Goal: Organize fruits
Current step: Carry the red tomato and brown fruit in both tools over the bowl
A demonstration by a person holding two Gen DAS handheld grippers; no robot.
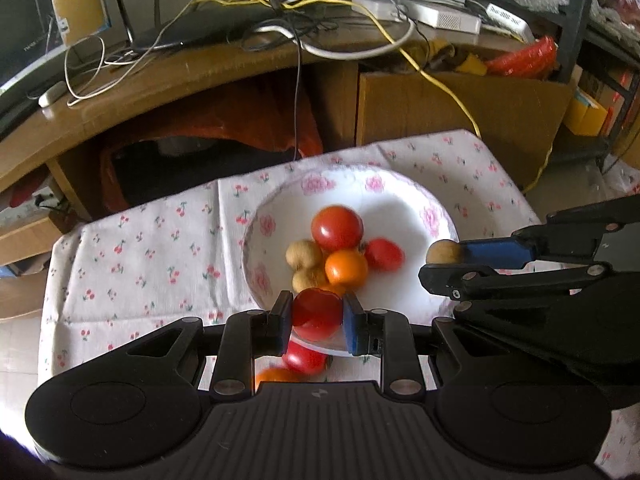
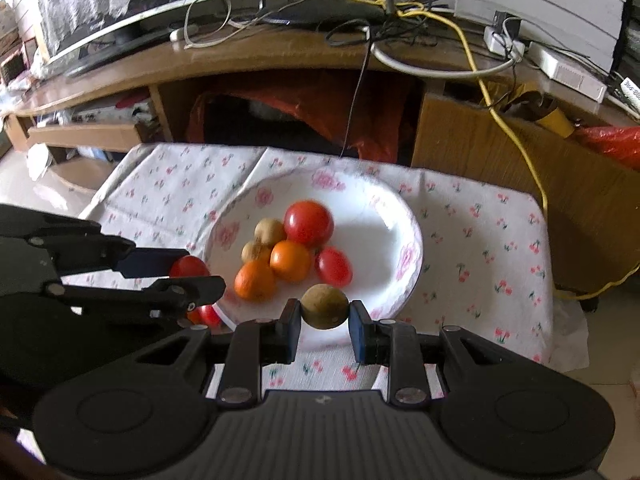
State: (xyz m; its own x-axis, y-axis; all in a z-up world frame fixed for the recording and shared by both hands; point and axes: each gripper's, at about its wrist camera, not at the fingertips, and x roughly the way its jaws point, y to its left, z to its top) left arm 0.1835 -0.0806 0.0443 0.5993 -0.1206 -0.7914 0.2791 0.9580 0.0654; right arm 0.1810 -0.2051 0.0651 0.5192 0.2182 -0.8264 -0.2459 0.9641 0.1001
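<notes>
A: Nearest the lens, the left gripper point(image 1: 316, 316) is clamped on a red tomato point(image 1: 316, 313), pads pressed to either side of it, held over the near rim of the flowered plate point(image 1: 416, 204).

B: And the other one?

A: The right gripper point(image 2: 324, 314) is clenched on a brown longan point(image 2: 324, 306), also above the plate's near rim, to the right of the tomato. Both fruits look clear of the plate, not resting on it.

B: What sits in the plate?

A: A big tomato point(image 1: 337, 228) toward the plate's far side, two longans point(image 1: 304, 255) left of centre, an orange fruit point(image 1: 346, 267) in the middle, a small red tomato point(image 1: 384, 255) on the right. A second orange fruit point(image 2: 255, 281) lies nearer the near rim, and another red one point(image 1: 304, 357) shows just below the held tomato.

B: So which step is this?

A: I'd judge it's mid-transfer: each gripper carrying one fruit. Whether they're being brought to the plate or taken from it, I can't tell.

B: Next?

A: Probably carrying each to its spot on the plate or the cherry-print cloth point(image 1: 152, 240), keeping the squeeze gentle; the tomato will bruise, and the round longan could slip.
</notes>
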